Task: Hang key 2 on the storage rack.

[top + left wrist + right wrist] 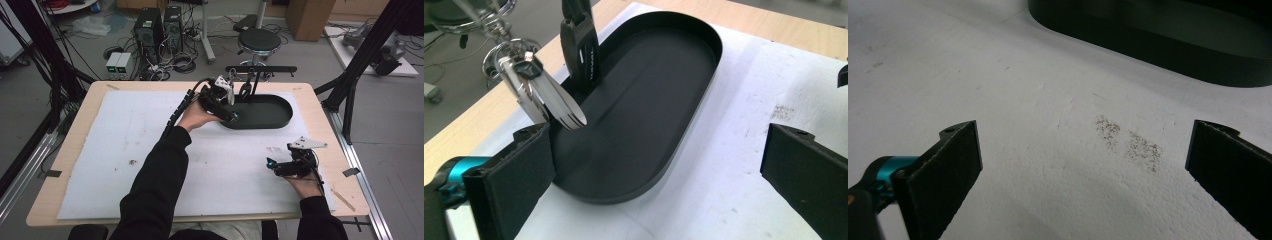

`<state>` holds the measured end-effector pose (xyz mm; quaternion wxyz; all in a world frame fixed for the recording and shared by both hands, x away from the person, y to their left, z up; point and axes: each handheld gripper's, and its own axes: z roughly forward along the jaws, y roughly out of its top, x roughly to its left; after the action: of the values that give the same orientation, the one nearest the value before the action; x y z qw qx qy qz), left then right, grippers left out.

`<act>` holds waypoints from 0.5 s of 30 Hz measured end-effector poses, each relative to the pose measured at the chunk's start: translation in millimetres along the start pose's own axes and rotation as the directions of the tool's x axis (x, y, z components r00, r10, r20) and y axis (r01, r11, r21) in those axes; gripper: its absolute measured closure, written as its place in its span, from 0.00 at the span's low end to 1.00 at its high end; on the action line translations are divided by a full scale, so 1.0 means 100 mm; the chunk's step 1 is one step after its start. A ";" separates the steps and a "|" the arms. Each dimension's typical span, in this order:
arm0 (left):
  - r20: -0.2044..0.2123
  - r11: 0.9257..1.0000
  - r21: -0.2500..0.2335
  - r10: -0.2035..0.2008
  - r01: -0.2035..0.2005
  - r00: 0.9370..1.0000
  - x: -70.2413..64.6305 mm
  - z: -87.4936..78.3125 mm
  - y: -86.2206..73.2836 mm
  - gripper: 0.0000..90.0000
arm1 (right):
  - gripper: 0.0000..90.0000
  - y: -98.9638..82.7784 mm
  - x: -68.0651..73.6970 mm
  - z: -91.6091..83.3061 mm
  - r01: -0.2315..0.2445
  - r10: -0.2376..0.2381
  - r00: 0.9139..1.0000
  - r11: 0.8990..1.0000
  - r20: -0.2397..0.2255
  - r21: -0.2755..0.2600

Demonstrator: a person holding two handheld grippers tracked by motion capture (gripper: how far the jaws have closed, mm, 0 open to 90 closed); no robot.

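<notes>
A black oval tray [280, 111] [649, 90] lies at the far middle of the white foam sheet [150, 145]. Over its left end a black key fob [581, 50] [245, 91] and a shiny metal tag on a key ring [551, 97] [226, 85] hang from a stand [261, 68]. My left gripper [227, 107] [656, 137] is open at the tray's left end, with its left jaw just below the metal tag and nothing between the jaws. My right gripper [274, 167] [1083, 135] is open low over the sheet near the front right, holding nothing.
Dark smudges [1130, 140] mark the sheet in front of the right gripper, with the tray's wall [1148, 47] beyond them. The wooden table edge [327, 130] runs right of the sheet. Behind the table are a stool [258, 40], computer towers [150, 27] and cables on the floor.
</notes>
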<state>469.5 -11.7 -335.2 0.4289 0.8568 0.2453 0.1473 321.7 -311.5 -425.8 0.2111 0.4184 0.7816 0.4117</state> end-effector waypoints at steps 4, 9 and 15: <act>-0.011 1.000 0.012 -0.009 0.009 1.000 0.07 -0.07 -0.13 0.02 | 0.01 0.00 0.00 0.00 -0.001 0.001 1.000 1.000 0.000 0.003; -0.022 0.999 0.024 -0.023 0.023 0.999 0.12 -0.12 -0.23 0.02 | 0.01 0.00 0.01 0.01 0.000 0.000 1.000 1.000 0.002 0.007; -0.045 0.998 0.033 -0.043 0.045 0.998 0.22 -0.24 -0.39 0.02 | 0.01 0.00 0.01 0.00 0.001 -0.001 1.000 1.000 0.005 0.005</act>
<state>465.5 35.8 -351.6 0.4120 0.8549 0.2760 0.1526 321.0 -310.8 -425.9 0.2123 0.4196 0.7822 0.4088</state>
